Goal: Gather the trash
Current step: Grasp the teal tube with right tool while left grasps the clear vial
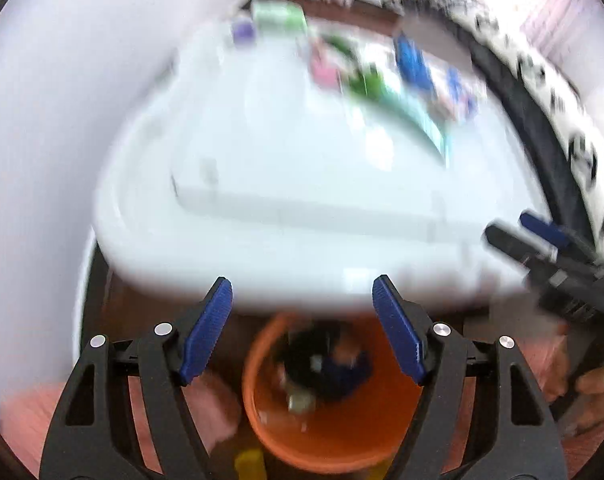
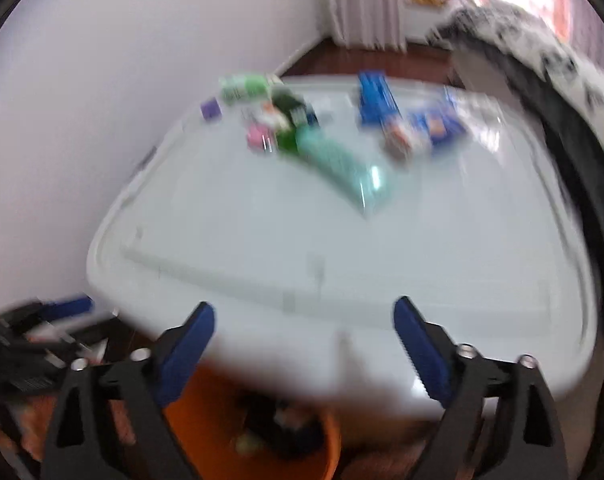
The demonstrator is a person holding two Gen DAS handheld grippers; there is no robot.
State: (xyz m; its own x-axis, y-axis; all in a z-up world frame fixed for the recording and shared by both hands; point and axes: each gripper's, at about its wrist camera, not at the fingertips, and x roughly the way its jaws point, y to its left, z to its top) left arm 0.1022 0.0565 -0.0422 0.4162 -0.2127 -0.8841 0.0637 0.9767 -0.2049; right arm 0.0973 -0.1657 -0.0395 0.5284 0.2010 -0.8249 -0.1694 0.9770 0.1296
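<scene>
Jaws of both hand-held grippers, left [image 1: 302, 328] and right [image 2: 304, 344], gape empty above orange bin [image 1: 342, 440].

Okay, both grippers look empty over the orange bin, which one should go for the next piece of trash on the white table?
Probably the right gripper: its open jaws face the table and the wrappers, while the left gripper sits over the bin.

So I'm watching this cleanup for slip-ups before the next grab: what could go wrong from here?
Both views are smeared, so aiming at the far wrappers, like the teal packet, may be off.

The orange bin sits below the white table edge; a dragged piece could drop beside it.

The left claw and right claw are open and close together, so they might knock.
</scene>
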